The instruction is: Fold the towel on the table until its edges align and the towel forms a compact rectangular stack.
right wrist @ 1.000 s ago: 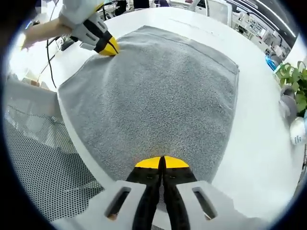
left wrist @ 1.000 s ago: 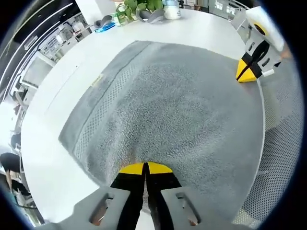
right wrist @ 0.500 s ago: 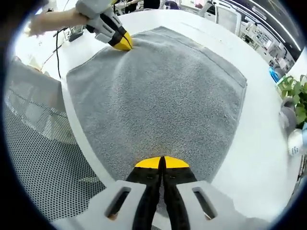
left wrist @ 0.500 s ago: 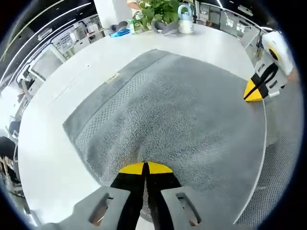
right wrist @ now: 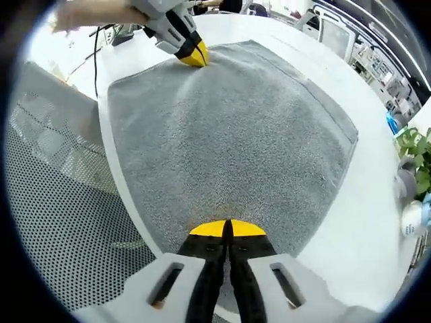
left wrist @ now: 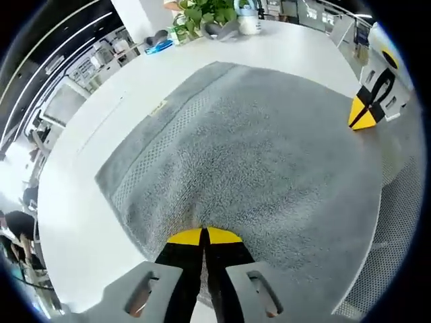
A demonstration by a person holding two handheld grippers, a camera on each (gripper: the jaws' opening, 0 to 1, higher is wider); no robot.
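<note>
Your left gripper (left wrist: 203,233) and right gripper (right wrist: 227,227) each pinch a near corner of the gray towel (left wrist: 249,148), jaws pressed together on cloth. The towel lies on the white table (left wrist: 74,202). In the left gripper view its long axis runs from 6 toward 1 o'clock, its banded end at 10.

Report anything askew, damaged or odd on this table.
Nothing stands out. The grey towel lies open on the white table, intact, each gripper shut on a near corner. The plant and the items beside it stand at the far edge.
</note>
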